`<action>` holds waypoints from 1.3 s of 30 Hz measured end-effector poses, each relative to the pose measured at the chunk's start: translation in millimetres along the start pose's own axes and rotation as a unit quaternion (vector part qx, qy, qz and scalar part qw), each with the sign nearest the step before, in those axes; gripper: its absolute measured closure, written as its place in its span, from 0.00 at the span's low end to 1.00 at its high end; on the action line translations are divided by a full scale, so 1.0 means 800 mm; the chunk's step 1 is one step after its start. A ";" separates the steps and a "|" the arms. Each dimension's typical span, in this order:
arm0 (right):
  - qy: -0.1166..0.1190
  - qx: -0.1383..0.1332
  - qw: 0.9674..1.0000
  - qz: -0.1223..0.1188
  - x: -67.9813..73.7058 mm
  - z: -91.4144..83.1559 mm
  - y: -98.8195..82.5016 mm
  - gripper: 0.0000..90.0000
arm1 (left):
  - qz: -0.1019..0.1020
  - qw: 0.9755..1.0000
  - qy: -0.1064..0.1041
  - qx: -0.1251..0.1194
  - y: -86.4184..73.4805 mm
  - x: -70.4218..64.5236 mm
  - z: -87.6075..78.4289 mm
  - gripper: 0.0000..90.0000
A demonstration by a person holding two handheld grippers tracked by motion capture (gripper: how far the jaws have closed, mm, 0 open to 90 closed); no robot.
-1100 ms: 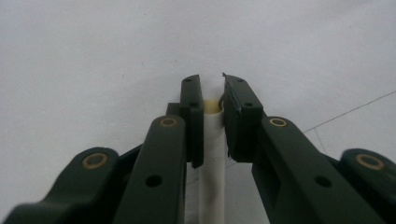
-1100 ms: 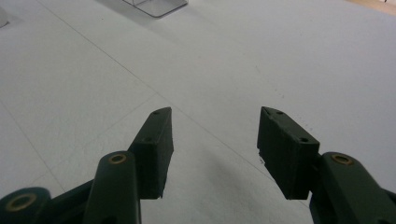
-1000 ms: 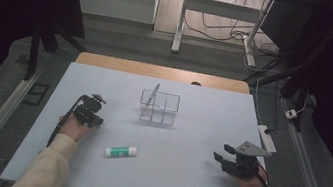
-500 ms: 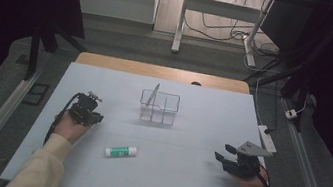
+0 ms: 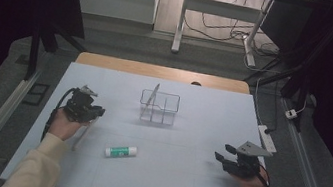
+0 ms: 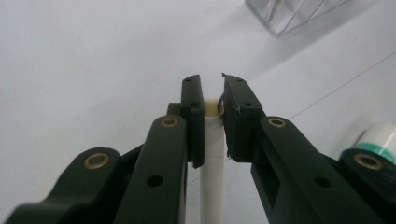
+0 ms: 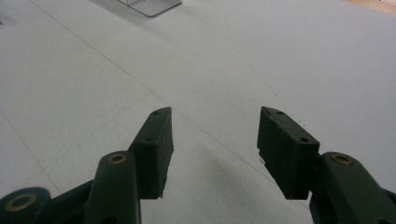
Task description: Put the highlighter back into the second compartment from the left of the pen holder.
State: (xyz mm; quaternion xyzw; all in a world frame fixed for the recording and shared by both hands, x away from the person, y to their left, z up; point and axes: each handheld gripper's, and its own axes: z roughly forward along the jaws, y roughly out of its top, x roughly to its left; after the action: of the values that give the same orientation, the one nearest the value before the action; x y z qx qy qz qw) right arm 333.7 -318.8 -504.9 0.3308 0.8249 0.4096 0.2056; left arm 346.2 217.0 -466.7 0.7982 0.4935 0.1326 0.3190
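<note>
My left gripper (image 5: 97, 111) (image 6: 212, 100) is shut on a thin white stick (image 6: 212, 149), which hangs down and toward me (image 5: 81, 134) above the table's left side. A clear divided organizer (image 5: 158, 107) (image 6: 299, 11) stands at the table's middle, and a thin pale stick (image 5: 152, 99) leans inside its left compartment. A white glue stick with a green label (image 5: 121, 151) (image 6: 376, 140) lies flat between the left gripper and the front edge. My right gripper (image 5: 223, 159) (image 7: 215, 135) rests low at the front right, open, with nothing between its fingers.
The white table (image 5: 199, 129) sits on a wooden top showing at the far edge. A power strip (image 5: 266, 138) lies off the right edge. Bare table surface (image 7: 233, 56) stretches ahead of the right gripper toward the organizer (image 7: 149, 5).
The left gripper has risen a little and drifted left, carrying the white stick with it. The right gripper has stayed where it was.
</note>
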 end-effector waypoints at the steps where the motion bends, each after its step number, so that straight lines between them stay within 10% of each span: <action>1: 0.000 0.000 1.000 0.000 0.000 0.000 0.000 0.50 | 0.001 1.000 -0.002 -0.005 0.001 0.000 -0.002 0.88; 39: -0.001 0.001 1.000 0.001 0.000 0.000 -0.001 0.50 | 0.018 0.993 -0.016 -0.116 0.013 -0.006 -0.042 0.88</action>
State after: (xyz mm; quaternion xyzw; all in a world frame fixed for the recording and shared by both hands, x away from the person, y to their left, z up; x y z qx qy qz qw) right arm 334.0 -319.1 -505.4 0.3318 0.8250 0.4087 0.2055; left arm 333.7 222.4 -433.6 0.7666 0.4550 0.1817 0.4151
